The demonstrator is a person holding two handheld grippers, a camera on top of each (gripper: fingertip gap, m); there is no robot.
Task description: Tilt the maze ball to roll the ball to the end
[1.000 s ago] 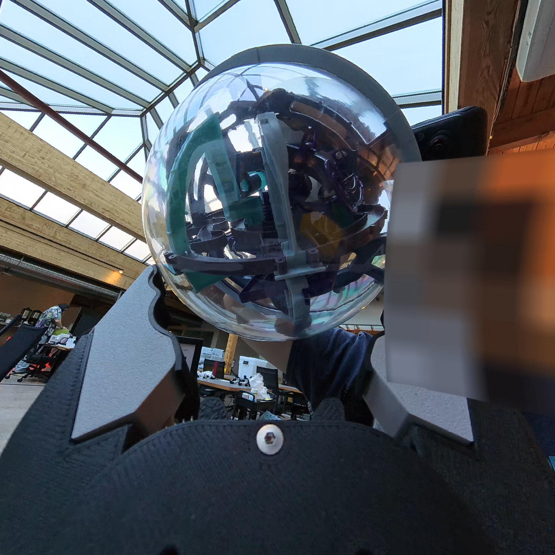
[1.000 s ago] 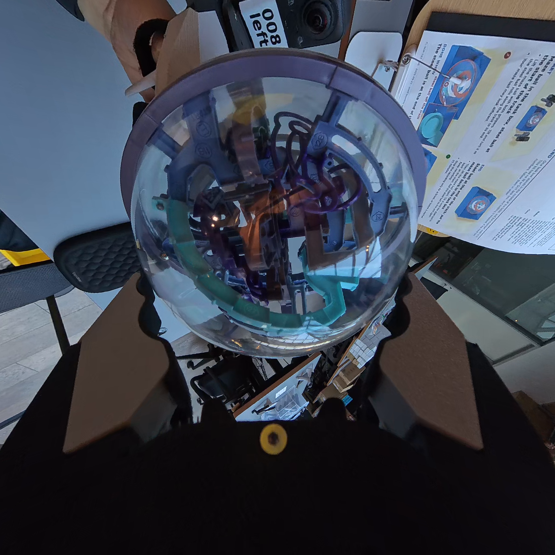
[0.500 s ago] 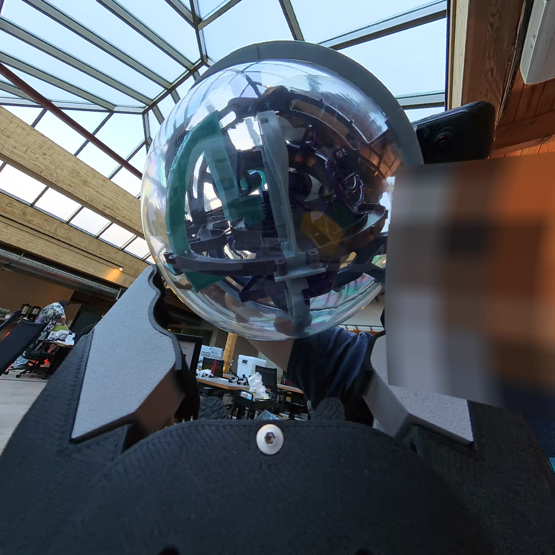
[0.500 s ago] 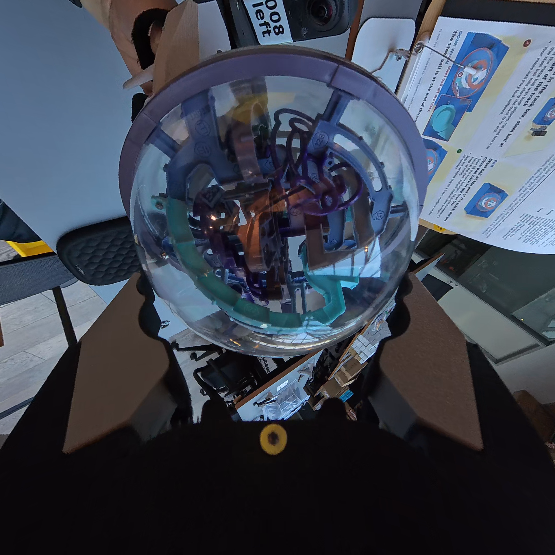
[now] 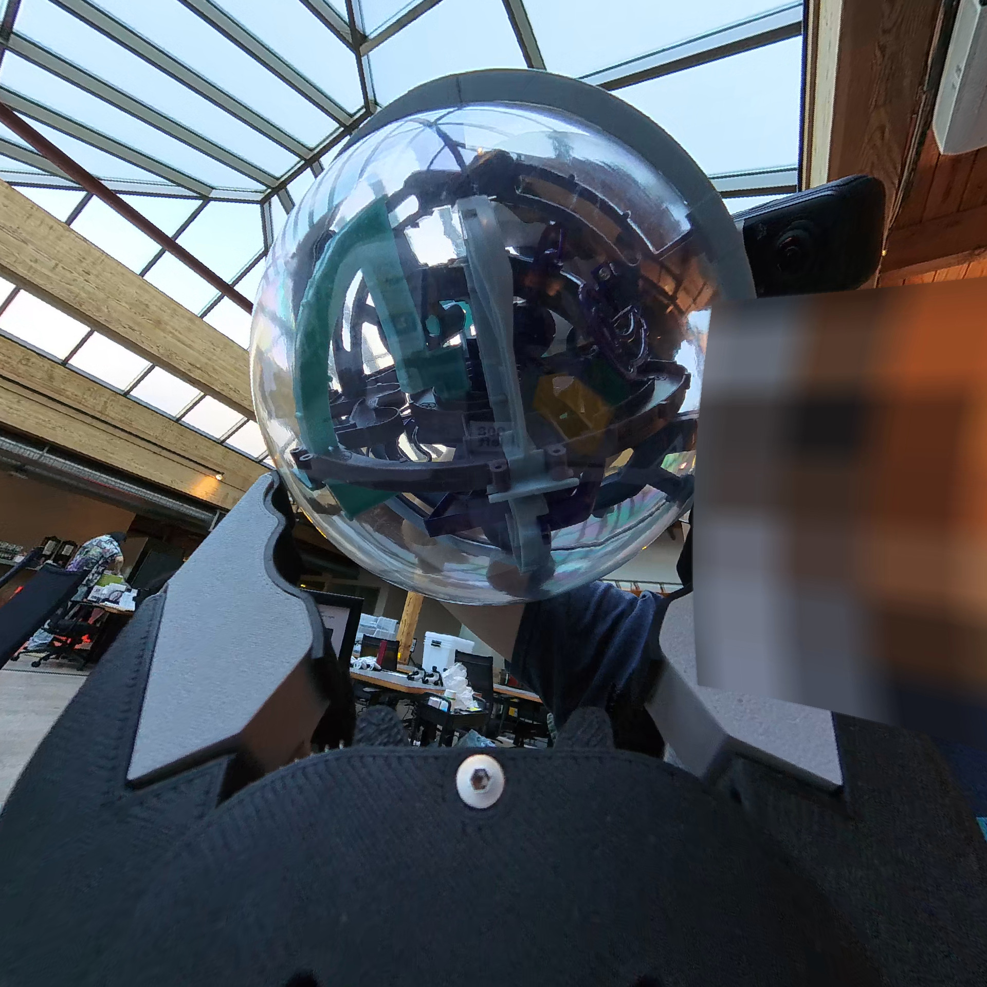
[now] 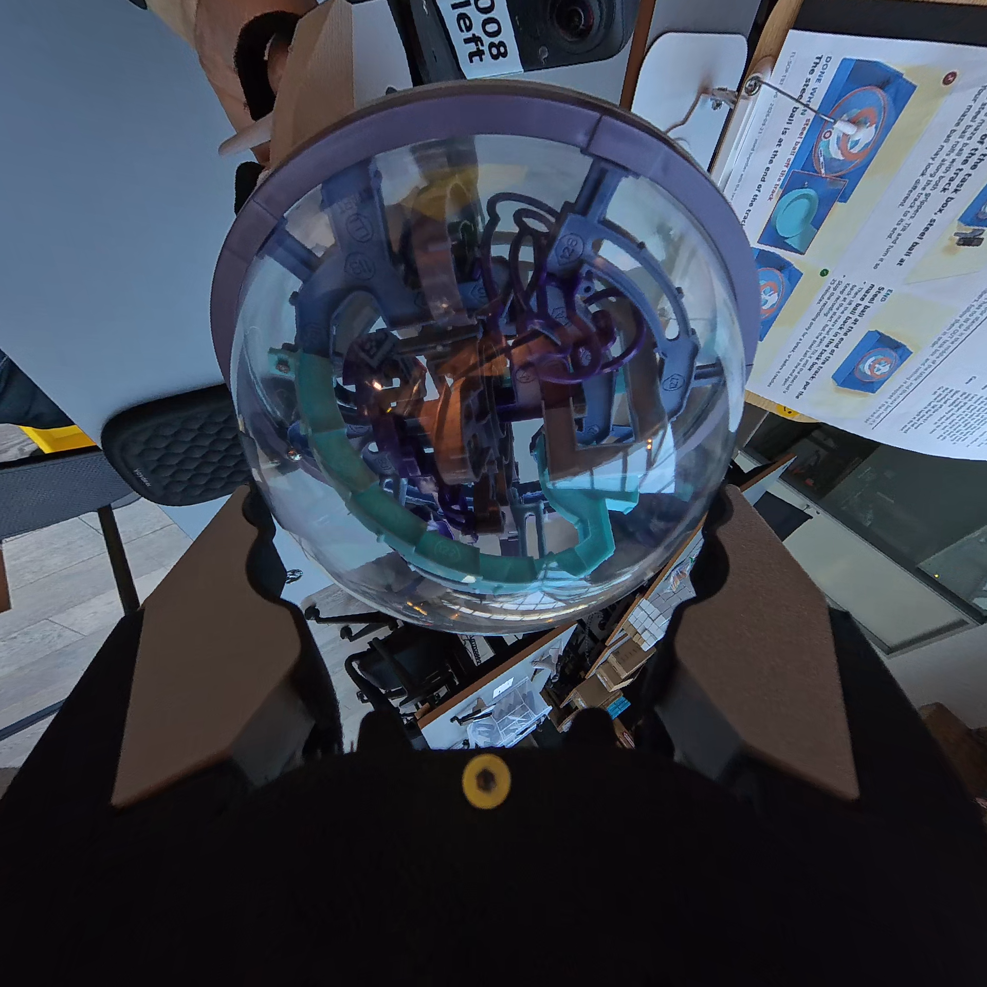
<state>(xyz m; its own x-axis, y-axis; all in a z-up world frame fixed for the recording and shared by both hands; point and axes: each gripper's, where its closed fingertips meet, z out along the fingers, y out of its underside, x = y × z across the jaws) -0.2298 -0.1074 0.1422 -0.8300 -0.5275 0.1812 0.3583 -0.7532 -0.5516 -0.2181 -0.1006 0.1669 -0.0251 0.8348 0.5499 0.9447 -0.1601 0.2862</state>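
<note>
- Left gripper [image 5: 480,539]: fingers spread wide around the maze ball [image 5: 480,342], pressing the clear sphere from two sides; the left finger [image 5: 229,630] touches its lower left curve, while the opposite finger is partly hidden behind a blurred patch.
- Maze ball, left wrist view: held aloft against a glass roof [image 5: 160,107], directly ahead of the fingers and filling the space between them; a grey equatorial ring [image 5: 689,176] arcs over its top and right.
- Right gripper [image 6: 483,539]: jaws likewise wide, both brown fingers [image 6: 213,667] bearing on the lower flanks of the sphere, so each gripper grasps the same object from opposite poles.
- Maze ball, right wrist view [image 6: 480,347]: centred just beyond the fingertips, above a table edge [image 6: 107,213]; a teal track [image 6: 374,507] curves along its lower half, and an instruction sheet [image 6: 881,240] lies to the right.
- Small steel ball: not identifiable with certainty among the tracks; a bright glint [image 6: 377,384] near the centre may be it or a reflection.
- Progress, as a judgement: the sphere is lifted and under two-handed control, so tilting is under way; arrival at the track's end cannot be confirmed, and further guided tilting likely remains.
</note>
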